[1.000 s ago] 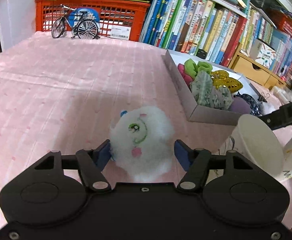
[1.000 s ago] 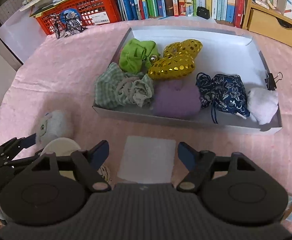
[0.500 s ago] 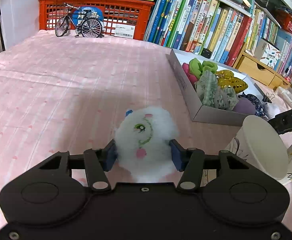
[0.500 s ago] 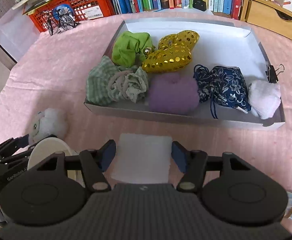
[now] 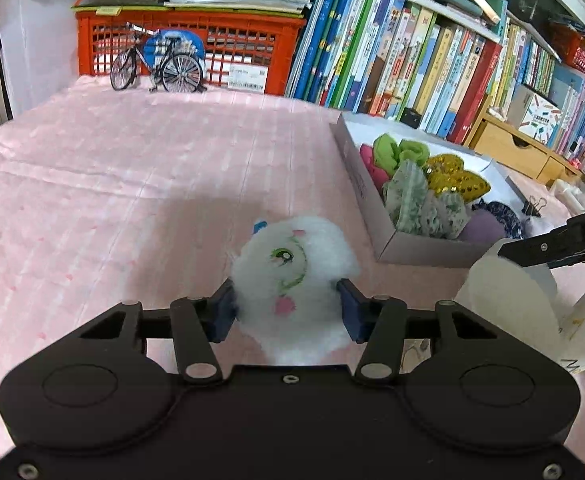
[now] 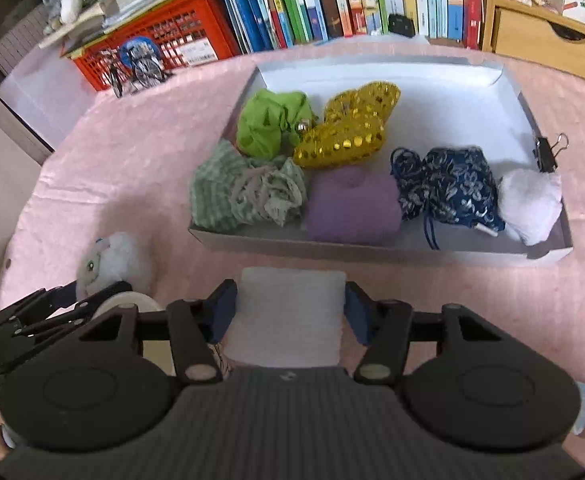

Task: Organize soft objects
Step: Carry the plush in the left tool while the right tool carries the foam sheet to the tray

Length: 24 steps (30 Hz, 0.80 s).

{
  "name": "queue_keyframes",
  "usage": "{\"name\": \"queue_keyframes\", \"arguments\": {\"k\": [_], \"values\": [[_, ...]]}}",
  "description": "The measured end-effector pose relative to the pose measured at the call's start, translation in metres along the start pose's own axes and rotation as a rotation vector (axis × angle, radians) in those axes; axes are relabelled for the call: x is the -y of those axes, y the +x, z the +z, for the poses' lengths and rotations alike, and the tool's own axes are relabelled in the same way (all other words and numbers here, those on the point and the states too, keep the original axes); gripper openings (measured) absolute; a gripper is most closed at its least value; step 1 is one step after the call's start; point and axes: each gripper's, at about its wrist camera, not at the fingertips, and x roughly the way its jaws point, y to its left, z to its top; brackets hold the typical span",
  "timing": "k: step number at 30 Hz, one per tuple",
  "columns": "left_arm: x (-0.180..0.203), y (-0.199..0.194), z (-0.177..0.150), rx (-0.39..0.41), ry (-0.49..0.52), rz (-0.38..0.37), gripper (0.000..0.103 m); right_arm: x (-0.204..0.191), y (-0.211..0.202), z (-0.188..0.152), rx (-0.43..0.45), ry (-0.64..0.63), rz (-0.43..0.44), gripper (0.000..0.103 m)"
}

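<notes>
1. Far left on the pink cloth (image 5: 132, 200), the left gripper (image 5: 288, 312) has just been closing; its blue pads (image 5: 224, 312) now press both sides of the white plush toy (image 5: 292, 272), face up, just short of the box.
2. Beside it, a white paper cup (image 5: 508, 300) lies tipped, mouth toward the camera.
3. Centre: the right gripper (image 6: 290, 316) has been closing too, and its pads now meet the edges of a white foam square (image 6: 290, 316) flat on the cloth.
4. Beyond, the white box (image 6: 372, 246) holds green, checked, gold, purple, navy and pale soft pieces.
5. Far right, a binder clip (image 6: 548, 152) sits on the box rim.
</notes>
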Motion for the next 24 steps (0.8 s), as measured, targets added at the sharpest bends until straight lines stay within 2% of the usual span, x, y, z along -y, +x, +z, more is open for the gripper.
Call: {"name": "queue_keyframes", "arguments": {"k": [11,20,24], "values": [[0.027,-0.034,0.044,0.098,0.066,-0.007,0.050,0.021,-0.048,0.017,0.128,0.054,0.042,0.061],[0.073,-0.046,0.088,0.136,0.132,-0.089,0.050,0.052,-0.096,0.033,0.289,0.116,0.040,0.061],[0.098,-0.035,0.107,0.139,0.154,-0.153,0.050,0.063,-0.112,0.039,0.409,0.095,0.049,0.061]]}}
